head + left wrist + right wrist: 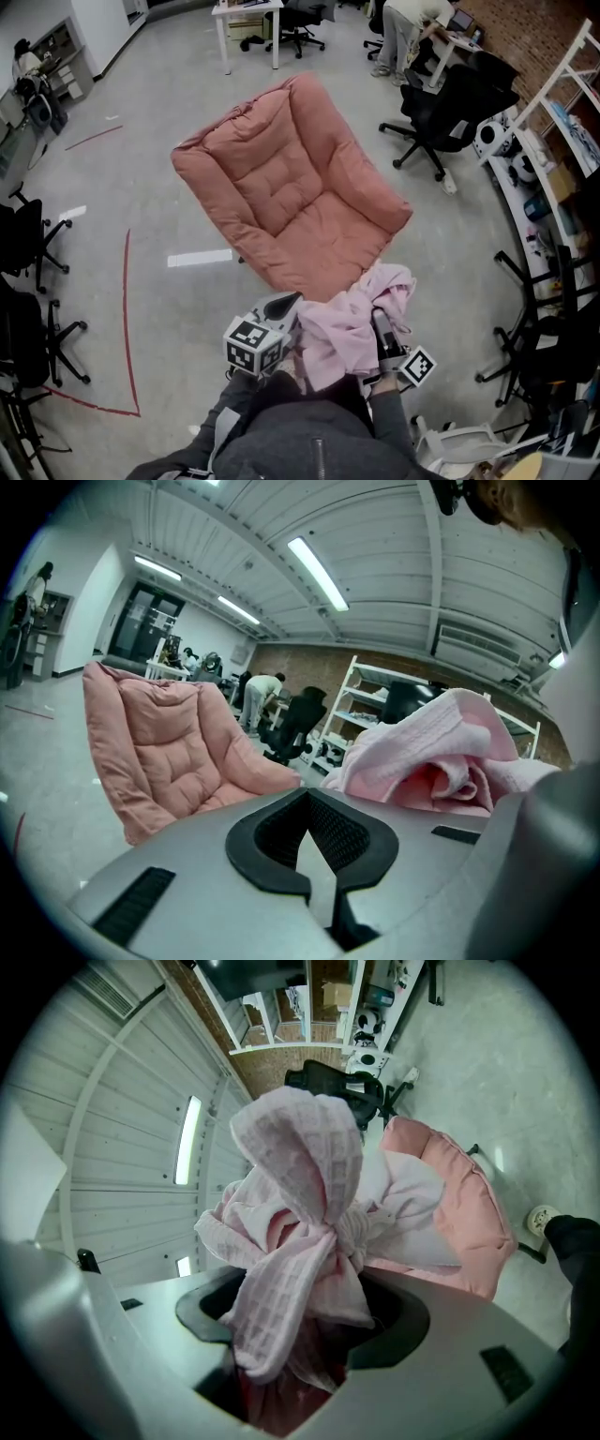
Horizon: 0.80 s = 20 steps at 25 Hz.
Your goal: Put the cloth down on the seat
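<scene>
Pink armchair on grey concrete floor, office chairs and shelving around.

Right gripper half under cloth

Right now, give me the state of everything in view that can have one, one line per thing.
right gripper, jaws shut on the cloth.
left gripper, jaws together, nothing between them.
cloth, bunched up, held in the air near the front edge of the seat, not on it.
seat, bare, nothing lying on it.
</scene>
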Available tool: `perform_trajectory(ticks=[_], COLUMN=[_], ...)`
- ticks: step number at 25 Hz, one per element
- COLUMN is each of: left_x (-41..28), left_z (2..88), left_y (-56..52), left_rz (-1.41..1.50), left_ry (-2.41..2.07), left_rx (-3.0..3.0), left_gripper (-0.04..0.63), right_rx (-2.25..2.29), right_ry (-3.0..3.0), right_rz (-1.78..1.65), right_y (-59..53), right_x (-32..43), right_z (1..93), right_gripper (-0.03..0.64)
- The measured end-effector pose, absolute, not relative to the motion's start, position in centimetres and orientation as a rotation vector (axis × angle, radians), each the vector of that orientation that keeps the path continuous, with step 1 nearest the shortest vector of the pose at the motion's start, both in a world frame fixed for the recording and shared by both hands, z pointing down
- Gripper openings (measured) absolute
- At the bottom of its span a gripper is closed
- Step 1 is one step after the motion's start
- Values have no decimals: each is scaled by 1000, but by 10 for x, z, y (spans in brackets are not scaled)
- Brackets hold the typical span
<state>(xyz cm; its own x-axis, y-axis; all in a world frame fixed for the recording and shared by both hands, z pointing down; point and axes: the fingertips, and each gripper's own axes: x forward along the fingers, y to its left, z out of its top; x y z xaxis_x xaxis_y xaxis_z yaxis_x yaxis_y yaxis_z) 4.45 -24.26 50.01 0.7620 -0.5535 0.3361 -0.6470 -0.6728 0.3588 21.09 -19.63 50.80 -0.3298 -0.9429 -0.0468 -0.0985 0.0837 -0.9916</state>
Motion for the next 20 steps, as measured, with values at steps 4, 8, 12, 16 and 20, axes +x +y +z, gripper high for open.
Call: perform_trajectory(ticks=[4,8,12,16,20], left_x=[66,82,98,109,117], left_z=[499,496,495,495,492], left_y=[-269,-303,-333,-356,-375], left_rz=[288,276,270,267,259], left_ry=[-898,-916,-944,-981,-1020], left_rx=[2504,2506,2496,2476,2457], left_gripper=[6,6,6,6,6], right_rx=[-1072,-1049,-1031,-1004,-969], right_ry=[1557,1570,1608,1626,1666], right_rz=[-1344,-1344,-1373,-1401,-1410], right_y=[-227,-264,-298,-330,-359], right_x=[234,251,264,274,281], right_z=[509,506,503,502,498], right_gripper=[287,287,287,287,287])
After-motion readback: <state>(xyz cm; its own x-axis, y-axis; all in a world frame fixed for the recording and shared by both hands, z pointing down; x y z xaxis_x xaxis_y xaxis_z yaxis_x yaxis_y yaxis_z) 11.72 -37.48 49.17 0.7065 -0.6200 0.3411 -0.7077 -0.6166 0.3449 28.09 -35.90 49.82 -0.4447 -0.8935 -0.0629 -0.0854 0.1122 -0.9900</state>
